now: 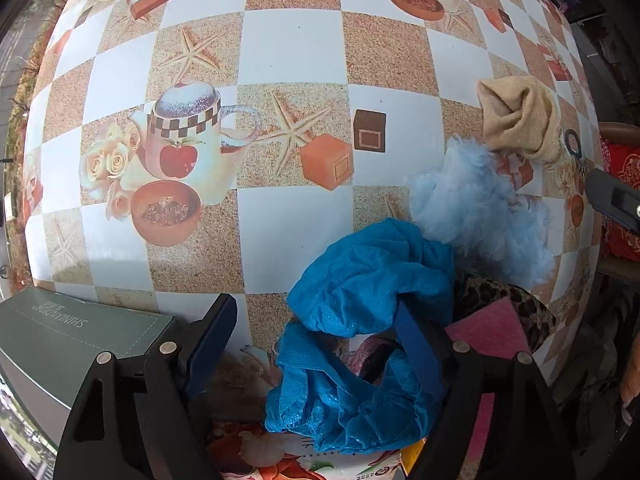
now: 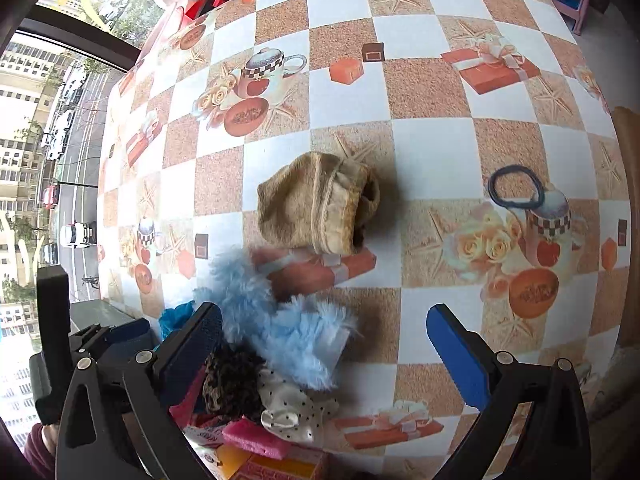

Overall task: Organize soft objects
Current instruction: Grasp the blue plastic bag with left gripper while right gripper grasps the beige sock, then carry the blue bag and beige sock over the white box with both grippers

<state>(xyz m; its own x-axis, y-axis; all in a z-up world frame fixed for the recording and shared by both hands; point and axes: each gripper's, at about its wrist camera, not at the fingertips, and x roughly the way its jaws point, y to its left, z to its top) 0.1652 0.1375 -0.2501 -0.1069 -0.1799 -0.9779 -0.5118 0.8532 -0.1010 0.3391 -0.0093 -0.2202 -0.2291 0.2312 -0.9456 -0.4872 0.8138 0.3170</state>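
Observation:
My left gripper (image 1: pixel 320 328) is open, its jaws wide, and a crumpled blue cover (image 1: pixel 360 320) lies between the fingers against the right one. Beyond it lie a light blue fluffy piece (image 1: pixel 476 204), a leopard-print cloth (image 1: pixel 504 296), a pink sponge (image 1: pixel 496 328) and a tan knitted cloth (image 1: pixel 520 120). My right gripper (image 2: pixel 324 328) is open and empty above the table. The tan cloth (image 2: pixel 320 204) lies ahead of it, and the fluffy piece (image 2: pixel 280 320), leopard cloth (image 2: pixel 232 380), dotted white cloth (image 2: pixel 292 412) and pink sponge (image 2: pixel 256 436) lie by its left finger.
A checkered tablecloth (image 1: pixel 288 48) with printed cups and gifts covers the table. A grey-green box (image 1: pixel 68 328) stands at the near left. A dark hair tie (image 2: pixel 516 186) lies at the right. The left gripper (image 2: pixel 100 344) shows at the right wrist view's left. A window with a street view is on the left.

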